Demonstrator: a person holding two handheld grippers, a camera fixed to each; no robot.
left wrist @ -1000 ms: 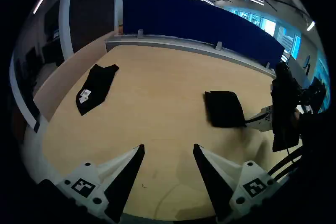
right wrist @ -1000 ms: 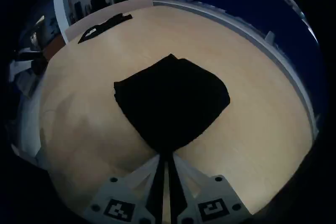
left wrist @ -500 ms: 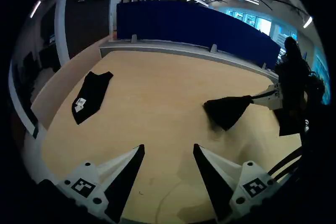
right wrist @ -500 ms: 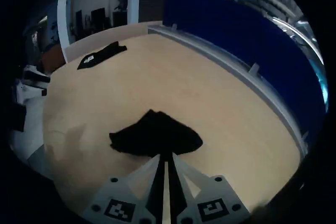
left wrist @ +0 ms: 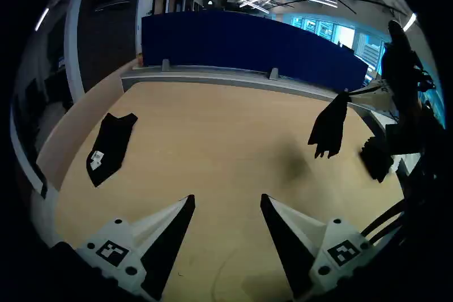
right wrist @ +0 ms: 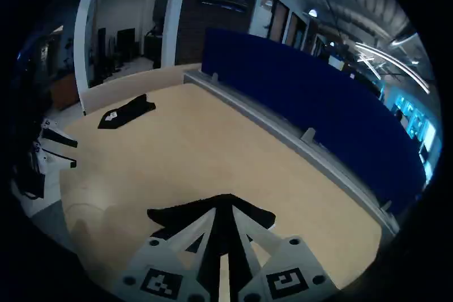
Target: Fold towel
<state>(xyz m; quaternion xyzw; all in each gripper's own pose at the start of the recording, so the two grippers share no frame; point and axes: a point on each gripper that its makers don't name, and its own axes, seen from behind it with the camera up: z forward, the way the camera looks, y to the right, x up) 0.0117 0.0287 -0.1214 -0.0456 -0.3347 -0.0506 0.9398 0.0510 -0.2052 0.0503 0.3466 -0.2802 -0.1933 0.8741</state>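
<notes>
**Inspector:** State the jaws.

**Operator:** My right gripper (right wrist: 225,216) has its jaws pressed together on the towel (right wrist: 170,215). My left gripper (left wrist: 226,196) has its jaws spread wide with nothing between them, and it is low over the near edge of the table (left wrist: 215,126).

**Inspector:** Material and shape of the towel?

**Operator:** Black, soft and limp, with no pattern I can make out. In the right gripper view it spreads to both sides under my fingers as a flat, irregular wedge. In the left gripper view it is bunched into a narrow strip, pinched at its top and ending in uneven points at the bottom.

**Inspector:** Orientation?

**Operator:** The long axis is vertical. The pinched end is up and the loose end points down. The towel hangs clear of the table over the far right part, with a soft shadow (left wrist: 294,169) on the wood below it.

**Inspector:** Surroundings and room?

**Operator:** The table is smooth, pale wood with a rounded outline. A grey ledge and a blue partition (left wrist: 249,38) close its far side. A second black cloth (left wrist: 107,140) with a small white tag lies flat near the far left edge, well apart from the towel. Bare wood lies between the two.
</notes>
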